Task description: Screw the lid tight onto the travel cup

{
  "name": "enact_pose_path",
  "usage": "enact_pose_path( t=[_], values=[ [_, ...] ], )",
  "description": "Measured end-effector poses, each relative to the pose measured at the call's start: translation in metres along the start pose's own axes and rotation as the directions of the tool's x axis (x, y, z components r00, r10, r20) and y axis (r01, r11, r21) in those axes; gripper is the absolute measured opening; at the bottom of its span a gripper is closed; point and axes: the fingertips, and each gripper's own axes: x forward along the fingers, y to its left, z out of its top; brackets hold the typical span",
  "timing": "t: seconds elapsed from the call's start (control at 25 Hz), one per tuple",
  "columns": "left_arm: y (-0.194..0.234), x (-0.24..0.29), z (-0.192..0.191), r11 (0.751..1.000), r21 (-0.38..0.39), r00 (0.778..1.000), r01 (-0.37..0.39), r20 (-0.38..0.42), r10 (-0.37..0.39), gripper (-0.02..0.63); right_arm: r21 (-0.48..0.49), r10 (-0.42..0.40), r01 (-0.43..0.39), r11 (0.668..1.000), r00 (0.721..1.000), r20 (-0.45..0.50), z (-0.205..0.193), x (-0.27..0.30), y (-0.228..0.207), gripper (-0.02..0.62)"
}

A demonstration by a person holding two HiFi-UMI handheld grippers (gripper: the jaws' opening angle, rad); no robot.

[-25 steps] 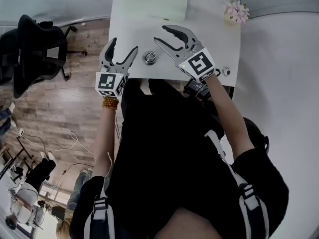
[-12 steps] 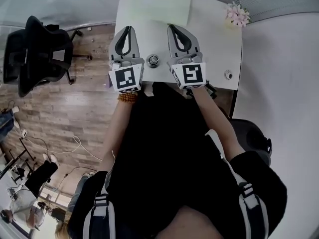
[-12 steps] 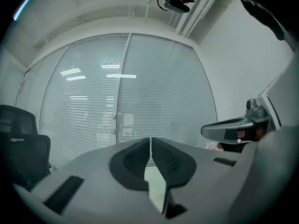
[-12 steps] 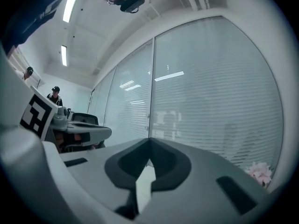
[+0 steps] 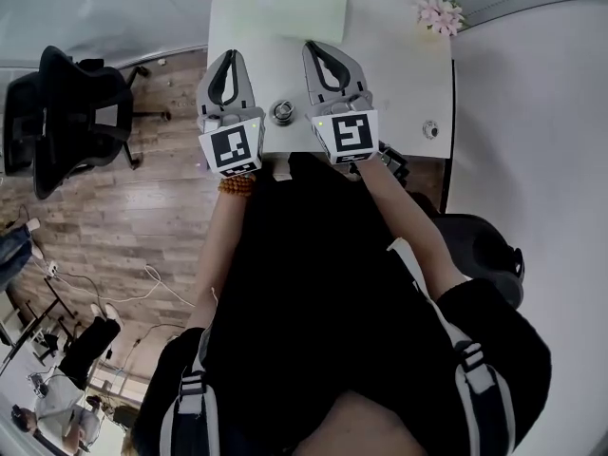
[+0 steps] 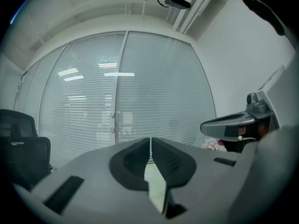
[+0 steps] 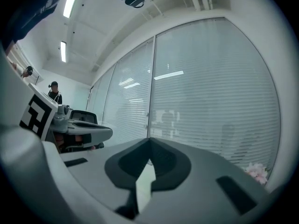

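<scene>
Tabletop (image 5: 399, 74): white, filling the upper middle of the head view; its front edge meets the person's black-clad torso.
Travel cup (image 5: 281, 112): stands near the tabletop's front edge, in the gap between the two hand-held grippers and apart from both. It is seen from straight above as a round metallic top, so the lid cannot be told from the body.
Left hand-held gripper (image 5: 231, 55): jaws pressed together with nothing between them. It is to the left of the cup, pointing toward the top of the frame.
Right hand-held gripper (image 5: 312, 46): jaws also pressed together and empty, just right of the cup and roughly parallel to the left one.
In the way: each hand-held gripper's grey body fills the lower part of its own view, and the cup shows only in the head view.
Green sheet (image 5: 293, 3): pale, lying flat at the tabletop's far edge, beyond both sets of jaws.
Pink flowers (image 5: 438, 12): upper right corner of the tabletop.
Small round item (image 5: 431, 129): right part of the tabletop, well apart from the cup; too small to identify.
Office chair (image 5: 62, 112): black, on the wooden floor (image 5: 142, 217) at the left of the frame.
Bead bracelet (image 5: 237, 185): on the left wrist, just below the marker cube.
Window blinds (image 6: 117, 92): closed, across the background of both gripper views.
</scene>
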Motion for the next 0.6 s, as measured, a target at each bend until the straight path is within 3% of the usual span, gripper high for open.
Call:
enact_pose_path(
  t=[0.32,0.6],
  values=[
    [-0.005,-0.006,-0.001,1.000,0.015,1.000,0.003,-0.009,-0.003,0.018,-0.003,0.066,-0.066,0.998,0.997,0.028,0.005,-0.003,0.031,-0.002],
    [-0.007,-0.013,-0.002,1.000,0.017,1.000,-0.001,-0.018,0.002,0.018,-0.004,0.071,-0.071,0.997,0.997,0.007,0.002,-0.009,0.035,-0.002]
  ],
)
